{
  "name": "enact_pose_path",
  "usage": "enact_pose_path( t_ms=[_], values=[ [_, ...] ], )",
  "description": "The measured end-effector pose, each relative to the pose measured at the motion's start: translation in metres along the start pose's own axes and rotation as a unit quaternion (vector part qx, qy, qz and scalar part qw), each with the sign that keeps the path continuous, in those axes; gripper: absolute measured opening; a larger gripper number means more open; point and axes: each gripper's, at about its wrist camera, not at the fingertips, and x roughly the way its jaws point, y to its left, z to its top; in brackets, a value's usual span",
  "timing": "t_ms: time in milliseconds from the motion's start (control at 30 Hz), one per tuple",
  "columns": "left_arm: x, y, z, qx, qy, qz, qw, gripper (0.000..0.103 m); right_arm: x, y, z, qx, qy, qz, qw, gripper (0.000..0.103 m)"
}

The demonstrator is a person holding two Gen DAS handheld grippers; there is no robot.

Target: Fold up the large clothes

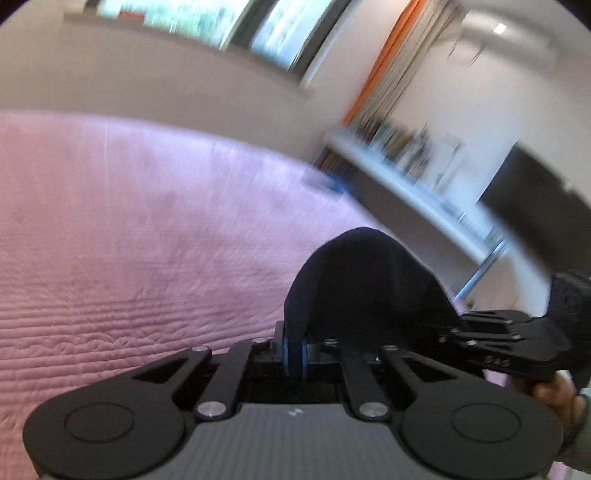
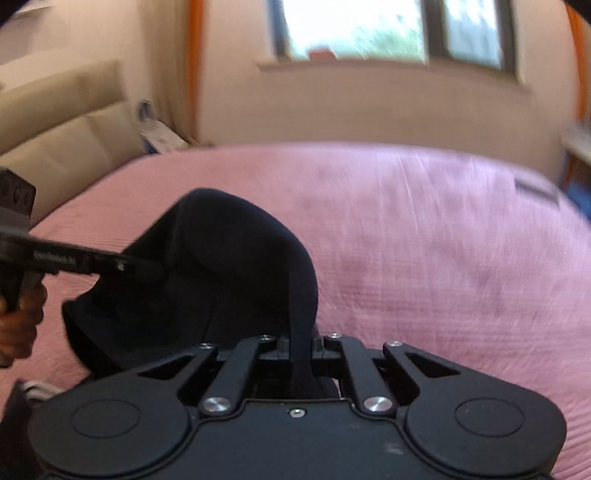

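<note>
Pink quilted bedspread (image 2: 424,240) fills both views, with a window (image 2: 354,29) on the far wall and a white shelf (image 1: 413,184) blurred at the right of the left view.

My left gripper (image 1: 294,354) has its jaws together, clamped on a thin edge of the dark garment (image 1: 362,280), which rises in a hump just beyond them at lower centre. My right gripper (image 2: 301,347) is likewise pinched shut on a narrow strip of the same cloth, low in the middle of its frame. Each tool shows in the other's view, entering from the side beside the bunched fabric, a hand (image 2: 18,317) on its grip at the frame's left edge.

My worry: both holds take only a narrow pinch, so a quick lift could let the cloth slide out. With the two grippers so near each other, the garment may stay bunched rather than spread, and a fold made then would crease badly. Blur in both views makes judging edges harder.

It is navy or black, soft, heavy-draping, heaped over the bed with no clear hem or sleeve visible.
</note>
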Motion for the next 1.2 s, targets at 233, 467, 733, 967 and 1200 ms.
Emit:
enact_pose_path(
  t_ms=[233,467,733,967,1200],
  values=[
    [-0.126,-0.096,-0.047,0.064,-0.035,0.029,0.9969,0.007,-0.125,0.076,-0.027,-0.134,-0.073,0.021,0.988,0.006],
    [-0.186,-0.155,-0.139,0.082,0.036,0.077,0.9929,0.008,-0.185,0.146,-0.122,-0.239,-0.061,0.001,0.969,0.007],
    [-0.22,-0.151,-0.251,-0.006,0.229,0.1,0.9683,0.014,-0.232,0.148,-0.222,-0.266,0.167,0.035,0.949,0.028],
    [-0.208,-0.178,-0.21,-0.006,0.123,0.091,0.9883,0.018,-0.244,0.118,-0.187,-0.025,0.181,0.003,0.983,0.031],
    [-0.167,-0.17,-0.192,-0.044,0.09,0.133,0.9861,0.027,-0.174,0.064,-0.197,0.212,0.186,0.008,0.96,0.069]
  ],
)
